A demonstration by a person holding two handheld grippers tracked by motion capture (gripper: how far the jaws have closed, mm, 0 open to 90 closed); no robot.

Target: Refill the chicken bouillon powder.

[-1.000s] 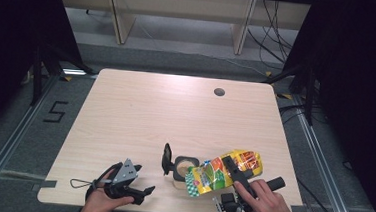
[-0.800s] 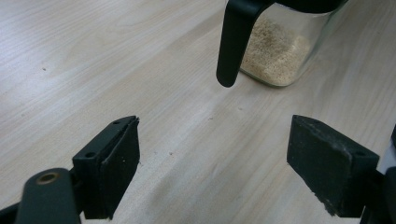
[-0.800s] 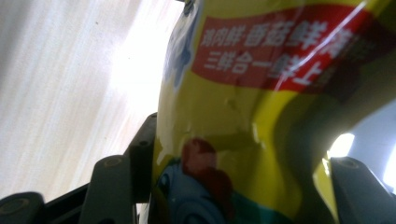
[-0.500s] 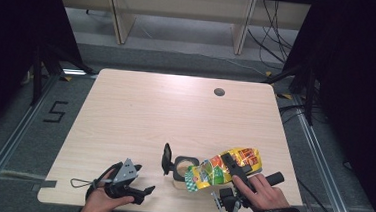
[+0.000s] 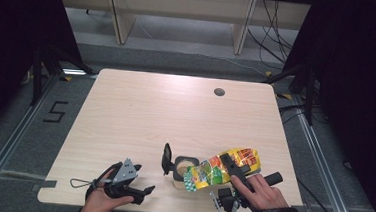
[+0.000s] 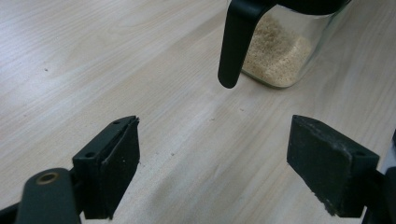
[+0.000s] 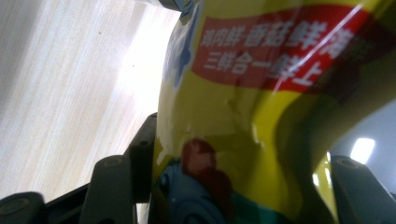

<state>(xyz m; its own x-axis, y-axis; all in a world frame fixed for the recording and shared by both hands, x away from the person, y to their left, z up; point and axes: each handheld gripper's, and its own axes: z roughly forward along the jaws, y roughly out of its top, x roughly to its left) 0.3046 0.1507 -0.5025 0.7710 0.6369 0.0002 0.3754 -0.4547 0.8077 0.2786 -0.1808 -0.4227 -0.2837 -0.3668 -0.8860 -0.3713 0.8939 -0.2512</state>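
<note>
A yellow seasoning bag (image 5: 216,169) with red and green print lies tilted, its mouth over a glass jar (image 5: 184,164) of beige granules near the table's front edge. My right gripper (image 5: 226,164) is shut on the bag (image 7: 261,116), one jaw on each side. The jar's black lid (image 5: 166,158) stands flipped open to its left. My left gripper (image 5: 142,193) rests open at the front left, pointing at the jar (image 6: 280,60) and its hanging lid (image 6: 236,42), with bare table between its pads (image 6: 116,163).
The wooden table (image 5: 175,115) has a round cable hole (image 5: 219,92) at the back right. Shelving legs and cables stand on the floor behind the table. Dark curtains flank both sides.
The right hand has shifted the bag very slightly over the jar. The left gripper has kept still.
</note>
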